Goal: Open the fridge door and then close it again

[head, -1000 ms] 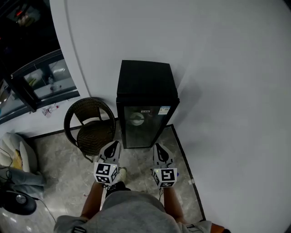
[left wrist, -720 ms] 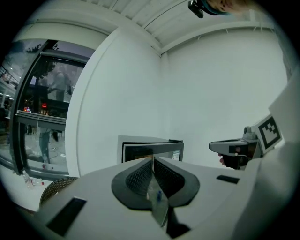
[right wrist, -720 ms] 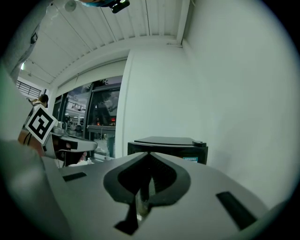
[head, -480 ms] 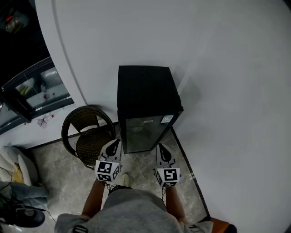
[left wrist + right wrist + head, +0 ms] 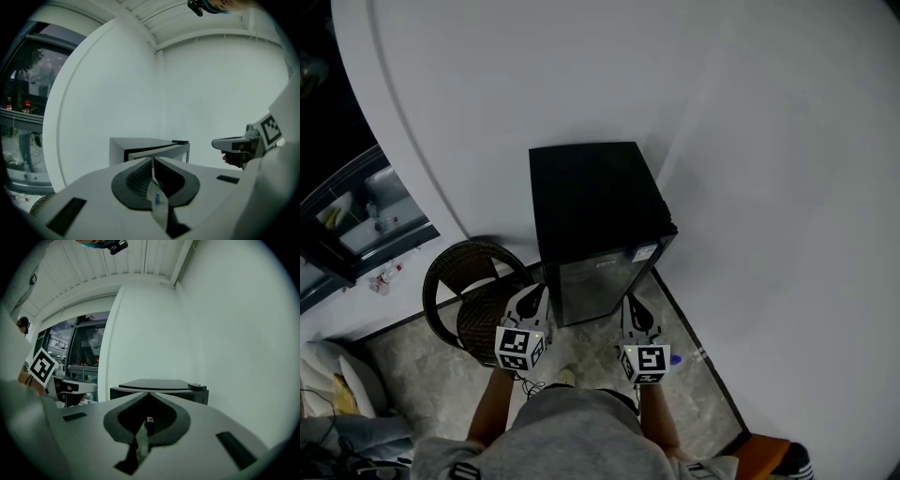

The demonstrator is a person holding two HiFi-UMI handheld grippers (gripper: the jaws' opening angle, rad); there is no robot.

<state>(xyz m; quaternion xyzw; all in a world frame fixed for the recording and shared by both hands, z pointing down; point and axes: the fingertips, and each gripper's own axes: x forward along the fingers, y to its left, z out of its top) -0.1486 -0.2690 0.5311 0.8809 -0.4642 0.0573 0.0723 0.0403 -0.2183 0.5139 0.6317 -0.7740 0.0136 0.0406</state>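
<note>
At floor level, head view: black fridge (image 5: 592, 202) stood against white wall (image 5: 741, 141), in the corner. Glass door (image 5: 605, 281) faced the person and looked shut, flush w/ cabinet. Wicker chair (image 5: 473, 300) sat just beside the fridge, on its left in the frame. Left gripper (image 5: 535, 296) and right gripper (image 5: 629, 304) were held side by side in front of the door, apart from it, one toward each side of it. Both pointed at the fridge. Neither touched it. Marble-pattern floor (image 5: 412, 375) lay below; window (image 5: 352, 220) was at far left.

Left gripper view: jaws were clenched, tips meeting, nothing between them. Fridge appeared straight ahead beyond the tips, top edge and front corner visible. Right gripper showed at right edge of frame, w/ its marker cube (image 5: 270, 129) behind it.

Right gripper view: jaws were pressed together, empty. Fridge top and hinge cap (image 5: 198, 387) lay directly past the tips, approx. centred. Left gripper showed at left edge of frame, level w/ the fridge top; window was behind it.
</note>
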